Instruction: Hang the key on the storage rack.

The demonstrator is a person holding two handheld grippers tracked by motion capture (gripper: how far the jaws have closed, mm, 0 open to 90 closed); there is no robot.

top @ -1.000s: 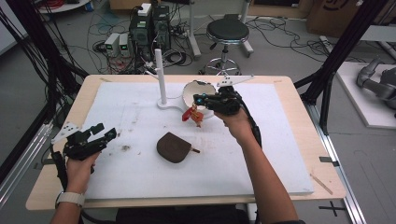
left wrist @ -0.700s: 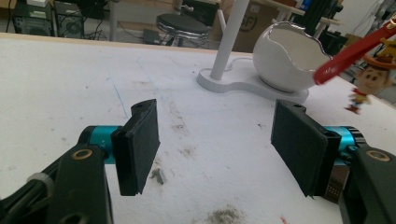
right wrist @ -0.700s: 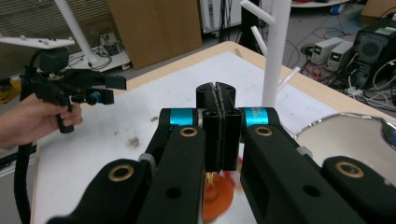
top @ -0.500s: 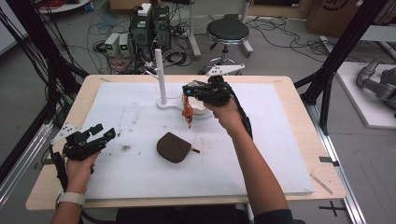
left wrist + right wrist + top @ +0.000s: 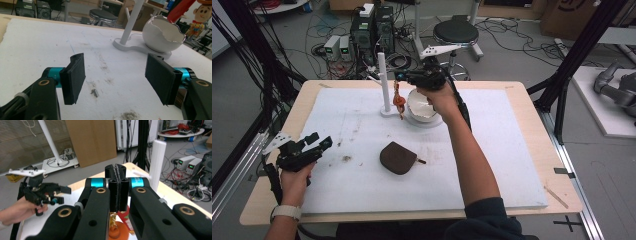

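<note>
White padding covers the desk [image 5: 362, 125] seen from above; the right gripper [image 5: 404, 76], since carried left toward the white post [image 5: 383, 80], dangles an orange keychain [image 5: 400, 104] beside it. Left gripper view: its fingers [image 5: 73, 77] spread, bare, facing the cracked white bowl [image 5: 163, 35]. Right gripper view: fingers pressed together pinching the keychain's chain, charm cut off below.

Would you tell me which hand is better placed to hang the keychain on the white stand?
Right: the right gripper is shut on the keychain beside the white stand, while the left gripper rests open at the table's near-left.
</note>
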